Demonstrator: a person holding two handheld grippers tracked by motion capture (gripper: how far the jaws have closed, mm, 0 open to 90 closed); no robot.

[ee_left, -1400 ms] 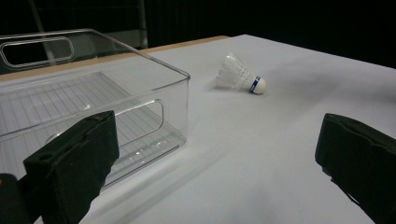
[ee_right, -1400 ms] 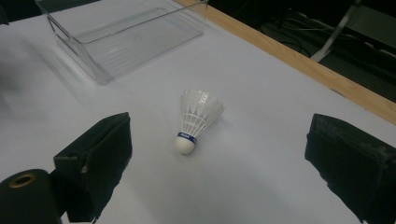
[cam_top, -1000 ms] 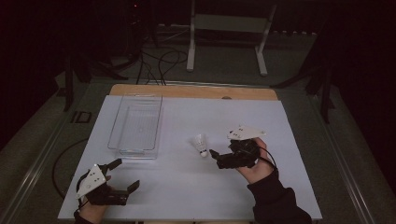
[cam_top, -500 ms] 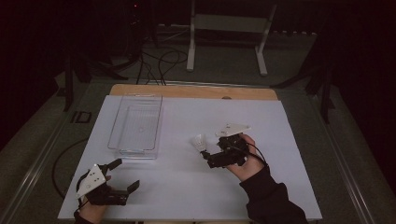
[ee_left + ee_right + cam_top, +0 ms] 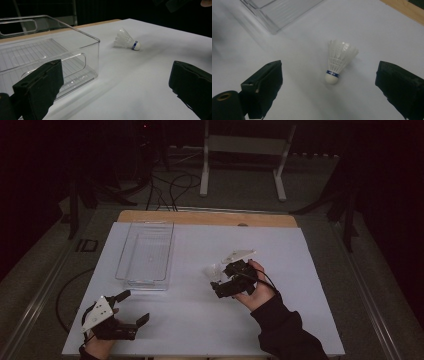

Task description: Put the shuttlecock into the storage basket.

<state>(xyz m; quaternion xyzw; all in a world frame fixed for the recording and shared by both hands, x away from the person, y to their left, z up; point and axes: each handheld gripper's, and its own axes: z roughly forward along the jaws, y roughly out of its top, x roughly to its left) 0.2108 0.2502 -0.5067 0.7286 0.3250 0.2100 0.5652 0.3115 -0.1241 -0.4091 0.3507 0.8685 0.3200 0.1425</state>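
White sheet (image 5: 190, 320) over the table; bare wood strip along its far edge. All places below taken from the clear bin (image 5: 146, 252).

Clear bin: empty, open-topped, ribbed floor, cut-out handle in its near end wall.

Right gripper (image 5: 218, 279): to the bin's right, apart from it, tips toward the bin. Jaws wide, nothing between the pads.

Left gripper (image 5: 136, 306): on the near side of the bin, low by the sheet's front edge. Jaws wide, holding nothing.

Shuttlecock (image 5: 339, 61): on the sheet to the bin's right, clear of the wall, lying on its side. In the right gripper view it sits centred between the two black jaws, cork (image 5: 331, 77) toward the camera, skirt away. Blue band above the cork.

Step in hand, as I read it: closing on the shuttlecock for a lift into the bin.

To do it well:
- Pinch at the cork or the band just above; the feather skirt likely crushes or slips.
- Drop low enough that the pads bracket the cork before closing.
- Close slowly; it is light and may roll off a one-sided touch.
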